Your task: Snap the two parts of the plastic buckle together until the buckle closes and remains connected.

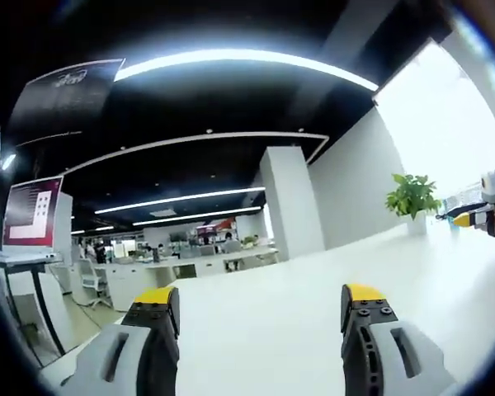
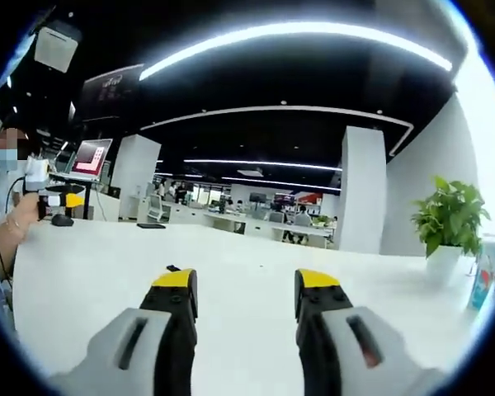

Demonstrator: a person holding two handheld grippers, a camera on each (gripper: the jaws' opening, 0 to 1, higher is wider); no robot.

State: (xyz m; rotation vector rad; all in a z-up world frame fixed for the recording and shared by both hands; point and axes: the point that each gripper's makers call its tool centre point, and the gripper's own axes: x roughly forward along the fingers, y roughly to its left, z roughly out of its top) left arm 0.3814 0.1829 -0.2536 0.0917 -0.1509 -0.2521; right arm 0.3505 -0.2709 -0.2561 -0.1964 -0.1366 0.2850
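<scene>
Looking along the left gripper (image 1: pixel 261 309) in the left gripper view, its yellow-tipped jaws stand wide apart with nothing between them, just bare white table (image 1: pixel 313 272). The right gripper (image 1: pixel 478 216) pokes in at the far right near a potted plant (image 1: pixel 412 198). Right gripper view: jaws apart and empty too, over the same table, with a small dark bit (image 2: pixel 173 268) just past the left jaw tip; can't tell if that's the buckle.

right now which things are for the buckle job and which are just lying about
Job: left tool, open; right tool, open; table; small dark bit, perhaps buckle, too small to tell.
Lying about: plant; screen.
</scene>
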